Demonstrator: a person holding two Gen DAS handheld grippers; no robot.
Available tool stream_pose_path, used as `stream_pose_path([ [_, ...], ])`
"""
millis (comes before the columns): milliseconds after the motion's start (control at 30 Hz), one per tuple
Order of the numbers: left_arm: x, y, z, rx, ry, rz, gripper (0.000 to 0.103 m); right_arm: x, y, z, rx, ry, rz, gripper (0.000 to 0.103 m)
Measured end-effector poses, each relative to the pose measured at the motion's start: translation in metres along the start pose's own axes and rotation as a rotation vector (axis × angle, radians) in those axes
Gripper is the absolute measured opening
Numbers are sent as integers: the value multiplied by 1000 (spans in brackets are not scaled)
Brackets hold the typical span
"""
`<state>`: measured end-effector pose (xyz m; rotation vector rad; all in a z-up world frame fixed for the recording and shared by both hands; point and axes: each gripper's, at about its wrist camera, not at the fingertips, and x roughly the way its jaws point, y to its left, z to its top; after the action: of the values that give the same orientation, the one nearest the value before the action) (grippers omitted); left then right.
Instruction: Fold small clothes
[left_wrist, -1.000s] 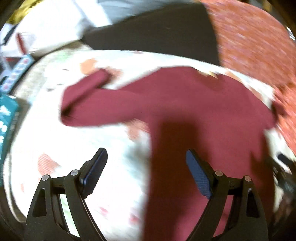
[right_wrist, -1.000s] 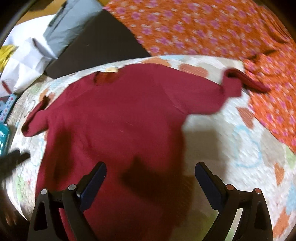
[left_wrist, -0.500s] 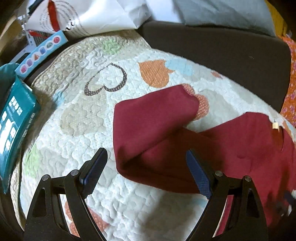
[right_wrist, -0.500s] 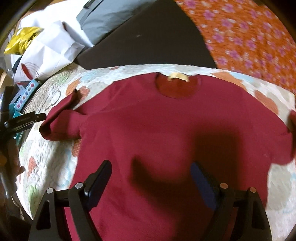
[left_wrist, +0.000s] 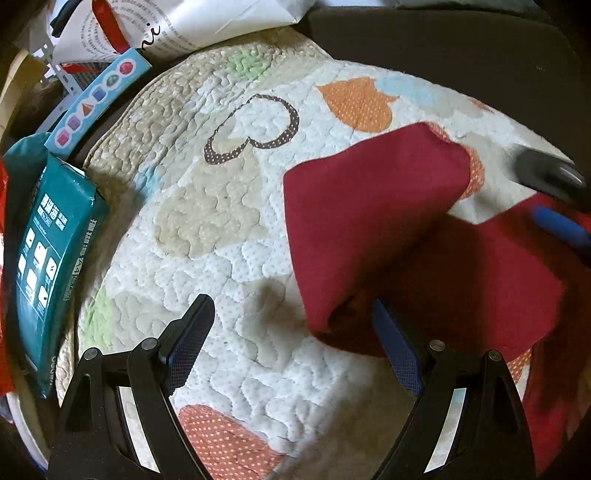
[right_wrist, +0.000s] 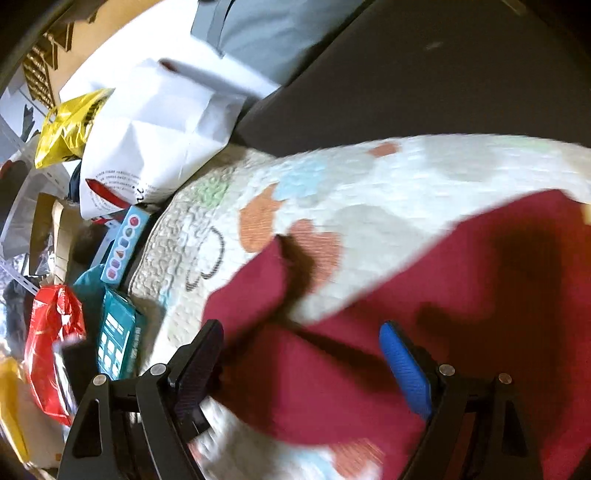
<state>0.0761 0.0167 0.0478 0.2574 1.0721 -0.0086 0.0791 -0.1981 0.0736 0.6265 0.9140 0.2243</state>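
Observation:
A dark red long-sleeved top (left_wrist: 461, 273) lies flat on a quilted heart-print mat (left_wrist: 221, 221). Its left sleeve (left_wrist: 362, 210) is bent back on itself, cuff end near my left gripper. My left gripper (left_wrist: 291, 339) is open and empty, low over the mat, its right finger beside the sleeve fold. My right gripper (right_wrist: 301, 354) is open and empty, hovering over the sleeve (right_wrist: 251, 299) and the top's shoulder area (right_wrist: 461, 314). Its fingertips (left_wrist: 554, 225) show at the right edge of the left wrist view.
A teal box (left_wrist: 51, 266) and a blue strip box (left_wrist: 96, 99) lie off the mat's left edge. White paper bags (right_wrist: 155, 129), a yellow bag (right_wrist: 66, 125) and a red bag (right_wrist: 51, 343) crowd the left. A dark surface (right_wrist: 443, 81) lies behind the mat.
My left gripper has moved closer to the folded sleeve. My right gripper has swung left from over the top's chest to the left sleeve. Both stay open.

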Motion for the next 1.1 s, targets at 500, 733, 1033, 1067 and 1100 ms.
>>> stream_pose_path([
  [500,-75,14,3,-68,-153,-130,87,-68,33,24,-236,-152,-7,2],
  [733,-118,-10,-1,-5,-233,-146,87,-211,-10,26,-273,-326,-141,2],
  [1033,-83,2,-3,-23,-147,-86,87,-66,-17,-4,-80,30,11,55],
  [1067,-81,6,-3,-27,-148,-72,87,-39,-12,-6,-66,67,30,55],
  [1100,-78,11,-2,-36,-149,-63,87,-26,-10,-7,-55,77,38,55],
])
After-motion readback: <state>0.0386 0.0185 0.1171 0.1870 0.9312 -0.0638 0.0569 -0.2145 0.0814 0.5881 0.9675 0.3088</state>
